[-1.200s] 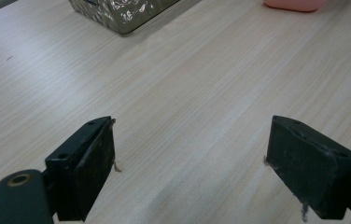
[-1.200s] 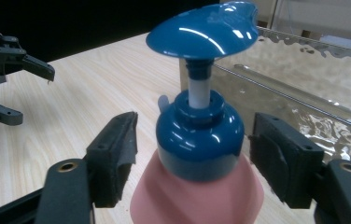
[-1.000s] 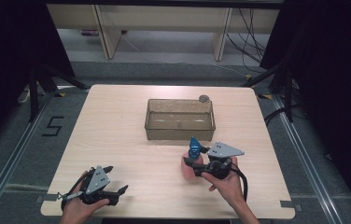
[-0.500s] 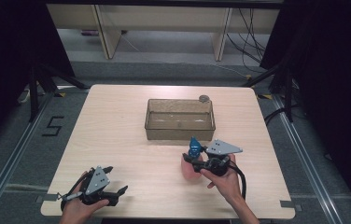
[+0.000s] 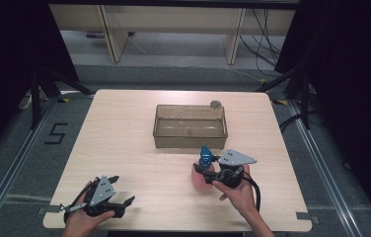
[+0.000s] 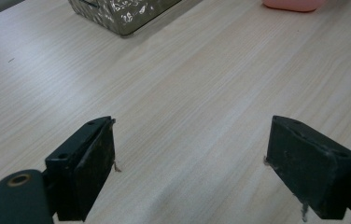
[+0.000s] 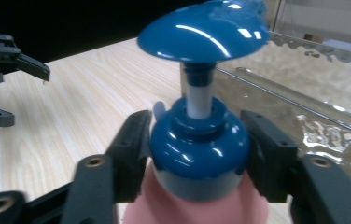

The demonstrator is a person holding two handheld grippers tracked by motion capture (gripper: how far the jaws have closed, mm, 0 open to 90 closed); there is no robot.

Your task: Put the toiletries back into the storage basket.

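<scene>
A pink pump bottle (image 5: 201, 177) with a blue pump head (image 7: 201, 135) stands in front of a clear plastic bin (image 5: 190, 126). My right gripper (image 5: 206, 166) is shut on the bottle's blue collar, a jaw pressed against each side (image 7: 197, 149). The bin (image 7: 304, 84) lies just beyond the bottle. My left gripper (image 5: 122, 195) rests low at the table's near left corner, open, with bare wood between its jaws (image 6: 190, 154). The pink bottle's base (image 6: 292, 3) and a corner of the bin (image 6: 122, 14) appear at the top of the left gripper view.
A small dark round object (image 5: 215, 104) sits on the table behind the bin's far right corner. The wooden table (image 5: 124, 138) is bordered by dark floor, rails and black stands. The left gripper (image 7: 5, 60) appears far off in the right gripper view.
The right gripper with the bottle has shifted slightly; the left gripper stays in place.
</scene>
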